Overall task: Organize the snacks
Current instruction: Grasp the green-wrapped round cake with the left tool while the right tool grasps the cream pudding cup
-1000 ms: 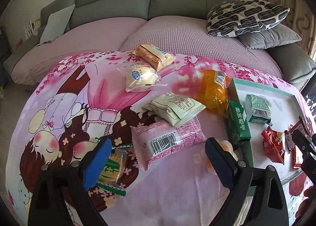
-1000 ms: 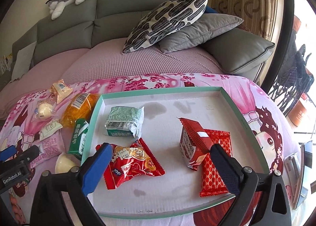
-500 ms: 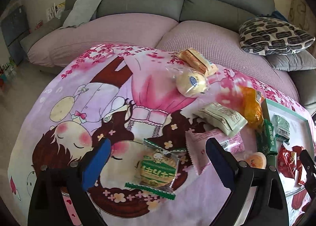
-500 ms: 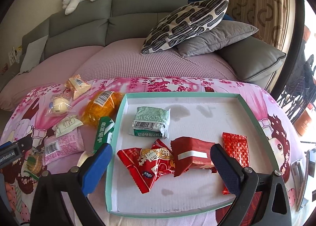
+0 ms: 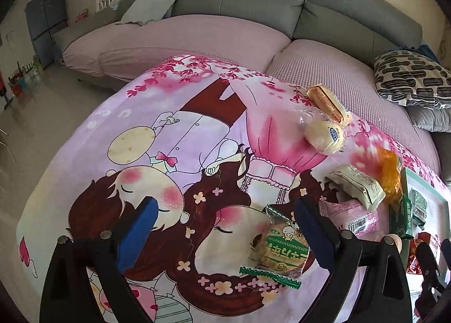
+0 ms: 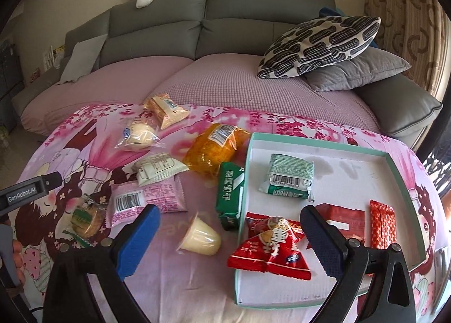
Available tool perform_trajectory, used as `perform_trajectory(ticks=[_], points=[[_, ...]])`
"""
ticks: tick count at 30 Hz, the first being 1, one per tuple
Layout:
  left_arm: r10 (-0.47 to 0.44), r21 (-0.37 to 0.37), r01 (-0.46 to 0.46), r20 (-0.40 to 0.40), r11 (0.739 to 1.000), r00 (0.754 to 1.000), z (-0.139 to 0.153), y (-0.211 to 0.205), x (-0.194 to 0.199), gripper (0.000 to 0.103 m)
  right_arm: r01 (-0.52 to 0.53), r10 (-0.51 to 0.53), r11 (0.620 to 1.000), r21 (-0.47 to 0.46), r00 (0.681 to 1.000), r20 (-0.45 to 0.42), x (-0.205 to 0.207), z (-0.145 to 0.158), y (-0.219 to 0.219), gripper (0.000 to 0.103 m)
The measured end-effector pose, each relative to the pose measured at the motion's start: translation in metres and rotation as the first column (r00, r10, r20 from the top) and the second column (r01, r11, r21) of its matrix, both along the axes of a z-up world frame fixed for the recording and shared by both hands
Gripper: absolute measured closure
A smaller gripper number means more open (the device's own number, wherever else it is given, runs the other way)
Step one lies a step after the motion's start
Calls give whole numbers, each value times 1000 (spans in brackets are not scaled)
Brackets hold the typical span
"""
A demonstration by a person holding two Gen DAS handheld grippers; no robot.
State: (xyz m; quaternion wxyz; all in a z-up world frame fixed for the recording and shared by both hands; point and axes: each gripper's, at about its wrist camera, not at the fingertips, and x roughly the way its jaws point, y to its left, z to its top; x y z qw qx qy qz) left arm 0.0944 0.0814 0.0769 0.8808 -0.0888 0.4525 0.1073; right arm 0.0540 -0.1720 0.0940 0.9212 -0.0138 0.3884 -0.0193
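Both jaws stand wide and hold nothing; the left gripper [image 5: 222, 235] hovers beside the green-wrapped biscuit [image 5: 277, 251], left of the tray [image 6: 324, 148].

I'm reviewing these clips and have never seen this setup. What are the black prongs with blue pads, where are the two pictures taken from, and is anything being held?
No robot here: a person holds a two-finger claw in each hand, each with a fisheye camera looking along its fingers. The left claw and right claw are both open and hold nothing. The cartoon blanket carries loose snacks: a green-wrapped pastry near the left claw, a pink packet, an orange bag and a jelly cup. The teal-rimmed tray holds a green packet and red packets.
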Motion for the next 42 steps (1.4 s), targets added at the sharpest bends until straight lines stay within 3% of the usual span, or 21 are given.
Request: perform_trajectory(ticks=[4, 6, 10, 12, 13, 20, 27, 35, 42], points=[[-21, -1, 21, -27, 1000, 999, -7, -6, 2, 6, -34, 35, 998, 46, 999, -23, 0, -6, 12, 4], [-31, -3, 31, -38, 1000, 999, -10, -10, 2, 6, -57, 60, 995, 83, 998, -34, 0, -8, 16, 16], [-56, -11, 55, -60, 998, 997, -17, -17, 3, 6, -95, 104, 986, 138, 993, -63, 3, -17, 23, 30], [-64, -12, 63, -77, 998, 995, -22, -21, 5, 6, -93, 107, 986, 139, 990, -95, 6, -26, 26, 42], [-68, -13, 67, -86, 998, 994, -24, -22, 6, 6, -87, 102, 986, 139, 989, -108, 7, -30, 26, 43], [-122, -33, 118, -129, 992, 984, -41, -35, 10, 6, -9, 32, 990, 143, 987, -159, 15, -45, 11, 50], [-159, -71, 150, -145, 986, 977, -52, -43, 10, 7, -25, 51, 986, 163, 986, -159, 17, -47, 12, 51], [-184, -75, 175, -137, 982, 973, -55, -48, 11, 30, -11, 43, 980, 197, 986, -158, 19, -51, 7, 56], [-210, -83, 201, -128, 976, 969, -55, -51, 11, 43, -16, 41, 988, 153, 987, -158, 22, -56, 14, 56]])
